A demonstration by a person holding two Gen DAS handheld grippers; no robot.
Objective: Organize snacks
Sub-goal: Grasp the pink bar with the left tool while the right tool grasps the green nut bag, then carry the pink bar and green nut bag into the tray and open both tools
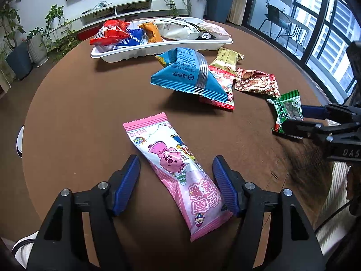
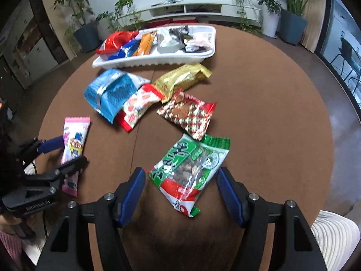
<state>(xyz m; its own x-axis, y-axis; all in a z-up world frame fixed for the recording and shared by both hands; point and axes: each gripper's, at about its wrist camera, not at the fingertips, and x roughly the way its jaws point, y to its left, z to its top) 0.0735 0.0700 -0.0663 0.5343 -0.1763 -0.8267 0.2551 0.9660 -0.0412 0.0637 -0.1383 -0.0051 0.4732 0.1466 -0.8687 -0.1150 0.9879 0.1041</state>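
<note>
My left gripper (image 1: 176,164) is open, its blue fingers on either side of a long pink snack packet (image 1: 174,164) that lies on the brown round table (image 1: 79,117). My right gripper (image 2: 180,176) is open around a green and red nut packet (image 2: 191,169), also flat on the table. The white tray (image 1: 158,49) at the far side holds several packets. Loose between me and the tray lie a blue packet (image 1: 187,74), a red strawberry packet (image 2: 140,103), a gold packet (image 2: 182,79) and a red checked packet (image 2: 189,113).
The right gripper shows in the left wrist view (image 1: 293,118) at the right, the left gripper in the right wrist view (image 2: 67,151) at the left. Potted plants (image 2: 76,11), a white TV cabinet (image 2: 203,9) and a glass balcony door (image 1: 315,22) stand beyond the table.
</note>
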